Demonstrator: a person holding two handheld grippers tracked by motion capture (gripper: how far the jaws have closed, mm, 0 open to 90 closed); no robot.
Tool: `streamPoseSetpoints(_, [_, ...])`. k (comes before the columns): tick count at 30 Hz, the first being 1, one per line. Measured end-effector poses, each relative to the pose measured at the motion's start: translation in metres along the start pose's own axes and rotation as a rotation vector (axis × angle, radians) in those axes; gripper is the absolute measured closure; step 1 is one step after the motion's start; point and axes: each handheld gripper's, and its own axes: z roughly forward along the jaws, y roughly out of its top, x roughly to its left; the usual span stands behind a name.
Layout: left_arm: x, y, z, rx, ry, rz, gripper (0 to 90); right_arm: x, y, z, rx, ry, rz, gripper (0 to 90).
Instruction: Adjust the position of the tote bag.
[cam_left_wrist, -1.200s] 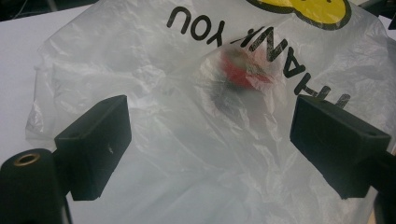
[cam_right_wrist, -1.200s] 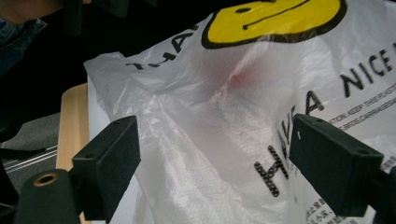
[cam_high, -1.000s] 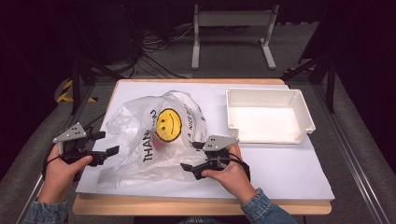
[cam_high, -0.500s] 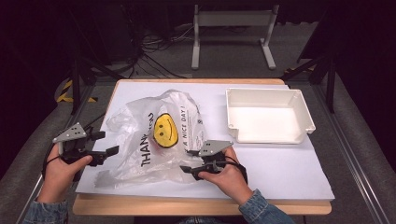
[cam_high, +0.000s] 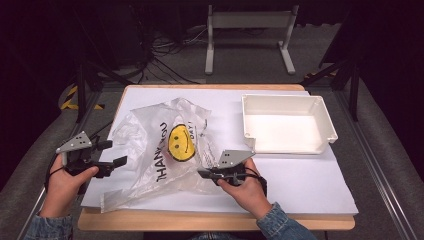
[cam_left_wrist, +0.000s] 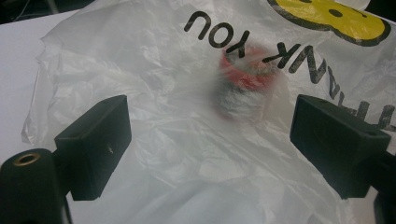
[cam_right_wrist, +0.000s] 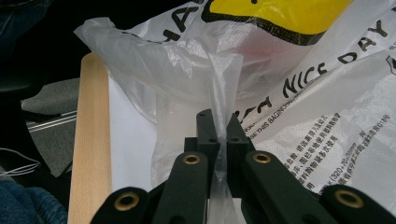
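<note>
pinching crinkly translucent plastic bag (cam_right_wrist: 219, 84), right gripper (cam_right_wrist: 218, 126)

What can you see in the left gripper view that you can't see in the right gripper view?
The left gripper view alone shows the left gripper with its jaws wide apart above the plastic bag, the words THANK YOU, and a blurry red and grey thing inside the bag.

The right gripper view alone shows the right gripper shut on a thin fold of the bag, small print on the bag, and the table's wooden edge.

Both show the crinkly see-through bag, its yellow smiley print, and the white tabletop.
</note>
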Motion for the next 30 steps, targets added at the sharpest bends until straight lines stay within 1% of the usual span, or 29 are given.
streamPoseSetpoints(11, [0.001, 0.000, -0.003, -0.011, 0.005, -0.005, 13.5, -0.007, 0.005, -0.017, -0.026, -0.029, 0.006, 89.5])
streamPoseSetpoints(16, [0.002, 0.000, -0.004, -0.016, 0.009, -0.004, 13.4, -0.014, 0.006, -0.029, -0.039, -0.042, 0.020, 89.4])
streamPoseSetpoints(18, [0.003, 0.000, -0.005, -0.020, 0.011, -0.003, 13.5, -0.016, 0.006, -0.035, -0.043, -0.055, 0.021, 89.4])
streamPoseSetpoints(20, [0.003, 0.000, -0.006, -0.026, 0.015, -0.008, 13.5, -0.019, 0.006, -0.039, -0.046, -0.066, 0.027, 89.4])
streamPoseSetpoints(22, [0.004, 0.000, -0.007, -0.025, 0.015, -0.005, 13.5, -0.020, 0.006, -0.041, -0.047, -0.070, 0.030, 89.4])
streamPoseSetpoints(30, [0.004, 0.000, -0.007, -0.026, 0.015, -0.002, 13.4, -0.030, 0.003, -0.059, -0.045, -0.099, 0.048, 89.4])
